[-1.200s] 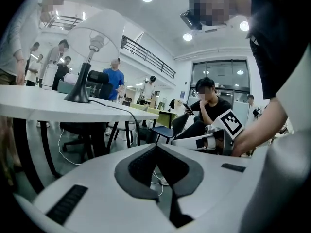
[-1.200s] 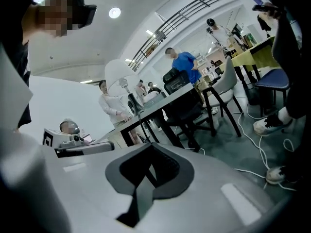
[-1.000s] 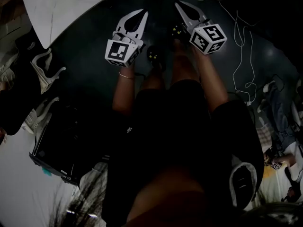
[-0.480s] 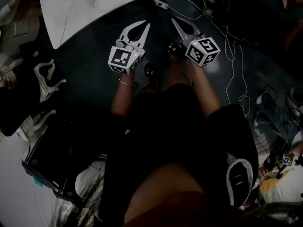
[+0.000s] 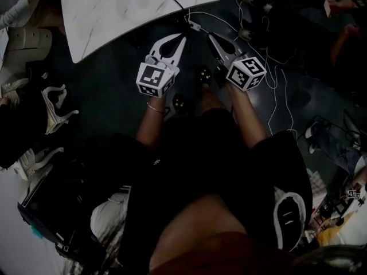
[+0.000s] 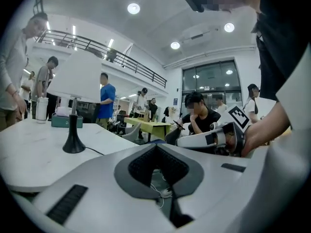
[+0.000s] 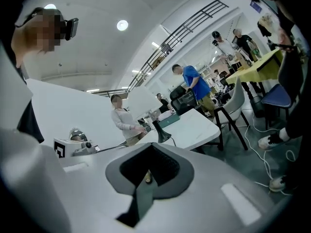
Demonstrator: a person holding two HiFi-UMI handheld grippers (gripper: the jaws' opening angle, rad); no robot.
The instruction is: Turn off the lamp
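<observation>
On the table [image 6: 29,154] ahead: lamp [image 6: 77,79], clear of both | left gripper [image 5: 183,37] jaws together | right gripper [image 5: 210,37] jaws together

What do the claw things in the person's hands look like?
The left gripper and right gripper are white, with two curved jaws lined in dark grey. Each carries a cube with black-and-white square markers. A thin bracelet circles the left wrist.

Smooth marble-veined table [image 5: 114,16], matt lamp base [image 6: 74,142]
</observation>
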